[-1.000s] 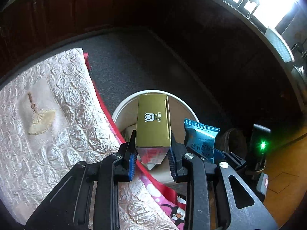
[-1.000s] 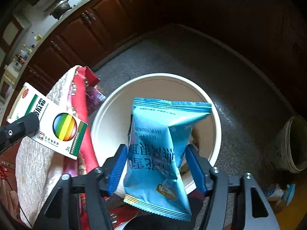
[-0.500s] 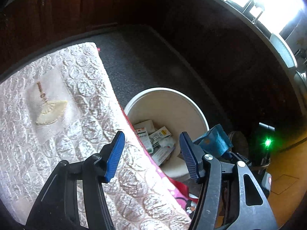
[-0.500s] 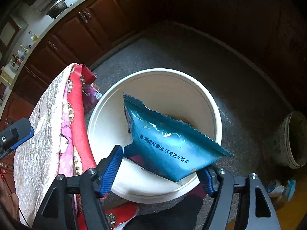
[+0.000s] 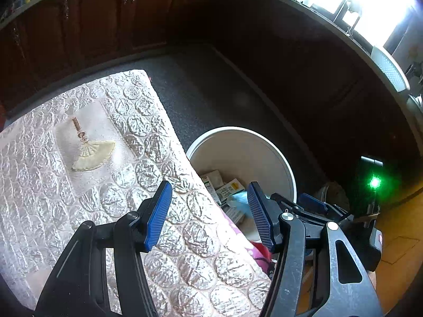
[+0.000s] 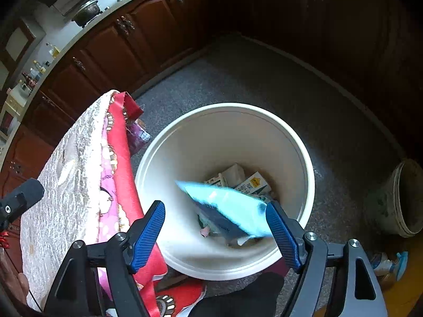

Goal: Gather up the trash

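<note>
no readable text, box (image 6: 253,183) print illegible

Daylight is blazing in from a window (image 5: 380,5) at 1 o'clock, blowing out there and glaring off the quilt (image 5: 87,163). Cabinets (image 6: 330,26) are sinking into shadow. The packet (image 6: 227,208) is smearing with motion blur; fisheye edges are bending and darkening.

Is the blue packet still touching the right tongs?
Cannot tell. In the right wrist view the blurred blue packet reaches the right tongs' right pad, with no clear gap or contact.

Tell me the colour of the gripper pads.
Blue, ribbed pads; the right wrist view shows them best.
</note>
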`<control>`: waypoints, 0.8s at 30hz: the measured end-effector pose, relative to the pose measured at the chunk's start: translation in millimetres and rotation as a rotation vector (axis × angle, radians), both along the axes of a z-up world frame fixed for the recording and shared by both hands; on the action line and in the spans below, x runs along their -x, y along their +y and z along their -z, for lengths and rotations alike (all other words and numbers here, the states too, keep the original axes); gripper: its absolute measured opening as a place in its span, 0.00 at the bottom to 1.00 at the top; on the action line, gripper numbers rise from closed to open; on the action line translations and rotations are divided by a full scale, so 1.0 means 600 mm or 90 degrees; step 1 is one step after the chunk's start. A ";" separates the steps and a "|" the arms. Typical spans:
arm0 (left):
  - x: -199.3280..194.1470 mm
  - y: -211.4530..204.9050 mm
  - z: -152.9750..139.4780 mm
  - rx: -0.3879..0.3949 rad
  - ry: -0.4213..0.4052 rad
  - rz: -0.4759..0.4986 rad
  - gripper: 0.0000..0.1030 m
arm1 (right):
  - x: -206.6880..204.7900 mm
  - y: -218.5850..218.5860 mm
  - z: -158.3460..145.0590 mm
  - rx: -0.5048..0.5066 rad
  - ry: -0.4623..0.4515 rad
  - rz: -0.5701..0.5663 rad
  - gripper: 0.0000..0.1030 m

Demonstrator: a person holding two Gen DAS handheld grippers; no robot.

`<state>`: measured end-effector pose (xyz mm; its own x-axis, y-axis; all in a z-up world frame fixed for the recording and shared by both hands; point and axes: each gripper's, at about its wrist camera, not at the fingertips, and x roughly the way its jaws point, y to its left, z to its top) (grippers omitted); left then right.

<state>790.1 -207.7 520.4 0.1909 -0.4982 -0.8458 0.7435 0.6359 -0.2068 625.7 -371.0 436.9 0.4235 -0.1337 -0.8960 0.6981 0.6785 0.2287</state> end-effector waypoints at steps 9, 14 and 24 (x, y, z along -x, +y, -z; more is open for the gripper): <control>0.001 0.030 -0.002 -0.008 -0.005 -0.015 0.56 | 0.013 0.016 -0.021 0.007 -0.021 0.012 0.75; 0.017 0.042 -0.007 -0.010 -0.026 -0.019 0.56 | 0.014 0.042 -0.035 0.041 -0.028 0.000 0.75; 0.062 0.074 -0.064 0.012 -0.090 -0.015 0.56 | 0.038 0.100 -0.125 0.146 -0.068 0.019 0.75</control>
<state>753.0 -163.5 559.1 0.3193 -0.5077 -0.8002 0.7512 0.6503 -0.1128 602.8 -310.9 511.9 0.5068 -0.3423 -0.7912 0.6983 0.7011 0.1440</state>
